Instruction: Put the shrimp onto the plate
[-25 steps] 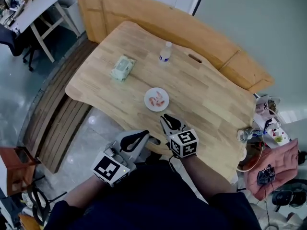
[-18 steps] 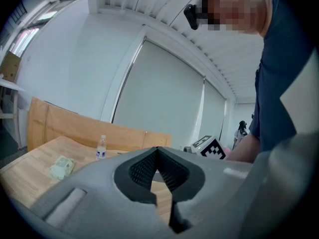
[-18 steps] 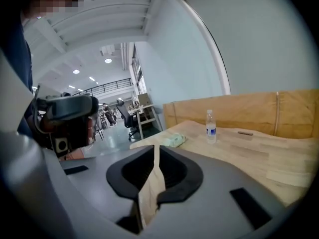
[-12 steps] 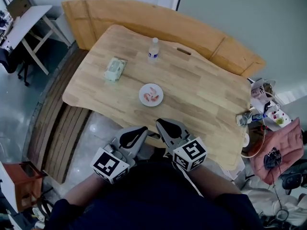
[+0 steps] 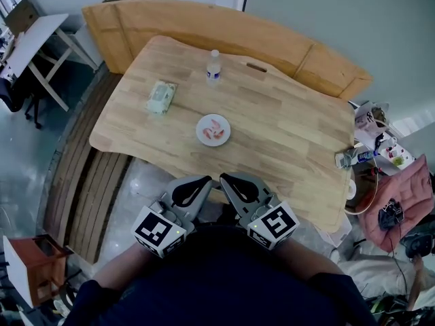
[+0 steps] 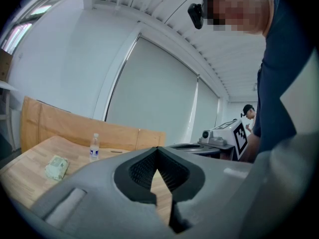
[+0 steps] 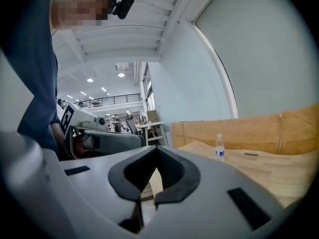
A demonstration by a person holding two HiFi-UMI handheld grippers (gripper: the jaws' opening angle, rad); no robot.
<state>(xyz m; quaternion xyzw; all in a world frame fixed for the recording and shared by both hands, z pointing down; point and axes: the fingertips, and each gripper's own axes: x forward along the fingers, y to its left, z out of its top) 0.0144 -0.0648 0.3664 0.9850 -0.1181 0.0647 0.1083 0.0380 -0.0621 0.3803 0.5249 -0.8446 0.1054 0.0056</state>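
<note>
Fingers [image 6: 142, 171] of left gripper [image 5: 202, 183] and right gripper [image 5: 230, 180] are pressing together, empty, hovering off the table [image 5: 292, 134] edge. Shrimp [image 5: 216, 130] are lying on the plate [image 5: 200, 129], bottle [image 5: 213, 68] and packet [image 5: 161, 96] beyond.

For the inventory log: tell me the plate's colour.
White. The plate shows best in the head view.

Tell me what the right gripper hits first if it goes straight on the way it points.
Probably the near edge of the light wooden table. The shut, empty right gripper aims left of the round white plate of shrimp. Height is unclear; it might pass above.
</note>
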